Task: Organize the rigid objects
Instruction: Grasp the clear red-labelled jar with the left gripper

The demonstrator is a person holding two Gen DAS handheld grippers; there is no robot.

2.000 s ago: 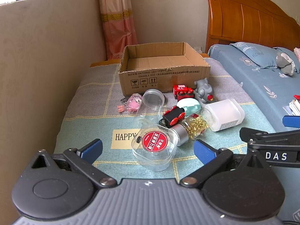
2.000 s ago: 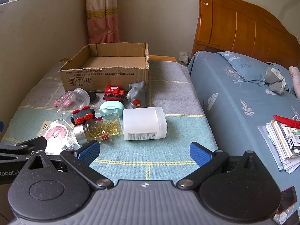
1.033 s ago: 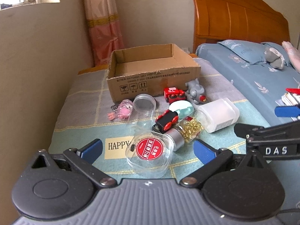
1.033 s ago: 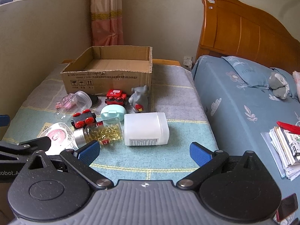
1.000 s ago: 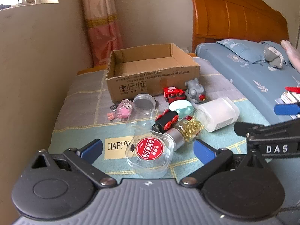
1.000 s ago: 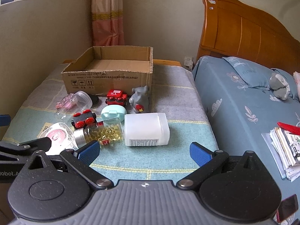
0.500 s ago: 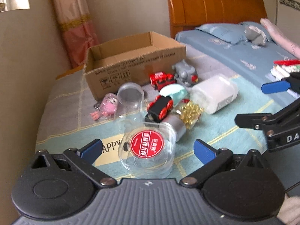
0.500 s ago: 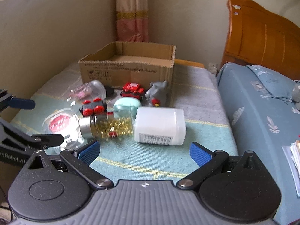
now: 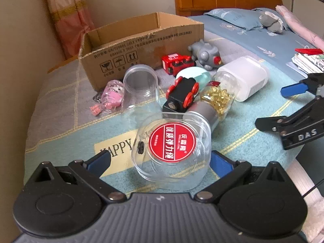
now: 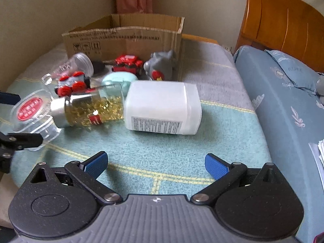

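Observation:
My left gripper point(image 9: 160, 160) is open, its blue pads on either side of a clear plastic case with a red round label point(image 9: 172, 145), apart from it. My right gripper point(image 10: 156, 164) is open and empty, just short of a white plastic bottle point(image 10: 162, 107) lying on its side. A glass jar of gold pins point(image 10: 89, 109) lies beside the bottle. An open cardboard box point(image 9: 141, 38) stands behind the pile and shows in the right wrist view point(image 10: 125, 38) too.
A black and red toy train car point(image 9: 180, 93), a red toy engine point(image 9: 176, 62), a grey elephant toy point(image 9: 204, 54), a mint case point(image 10: 119, 79), a clear jar point(image 9: 139, 81) and a pink keychain point(image 9: 111, 97) crowd the blanket. The bed point(image 10: 293, 101) lies right; papers point(image 9: 307, 60) rest on it.
Both grippers have moved forward and down toward the pile. The red-label case now sits between the left pads; the white bottle looms larger before the right gripper.

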